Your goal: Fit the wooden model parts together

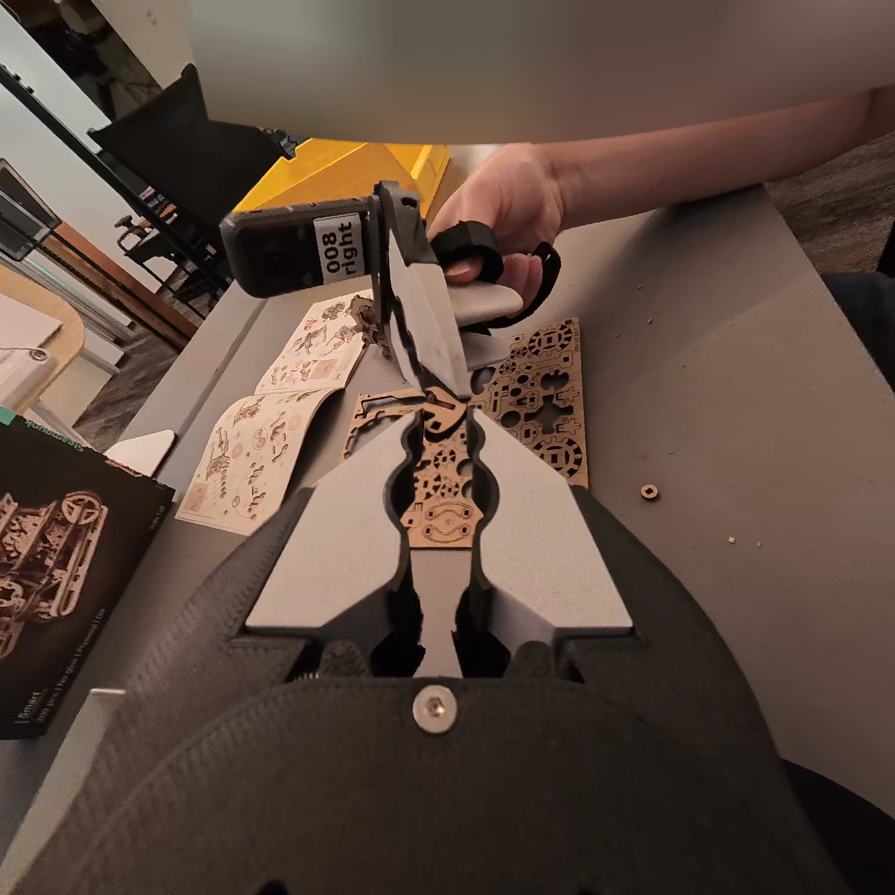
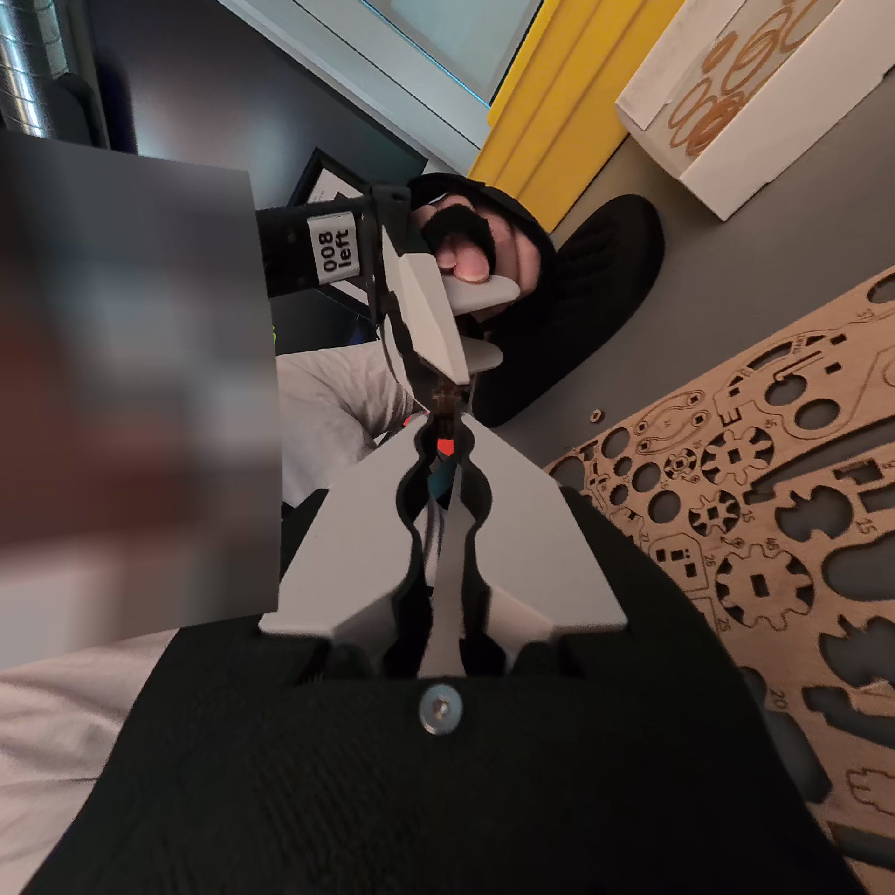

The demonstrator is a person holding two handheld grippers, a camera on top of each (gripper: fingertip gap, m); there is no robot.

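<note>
Left hand-held gripper (image 1: 443, 416) pinching curved plywood piece (image 1: 441, 415), right hand-held gripper (image 2: 443, 419) apparently nipping it too, laser-cut sheet (image 1: 542, 411) beneath

Pale grey fingers on a ribbed black body make up the left gripper (image 1: 443, 421). The flat tan plywood sheet (image 1: 547, 411) has dark laser-cut gear outlines. The far plastic bin (image 1: 334, 169) is yellow; the grey table (image 1: 726, 387) is plain. The left-hand model box (image 1: 63, 557) is black, printed with a tan machine.

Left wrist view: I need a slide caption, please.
Both grippers pinch one small wooden part above the punched plywood sheet.
</note>
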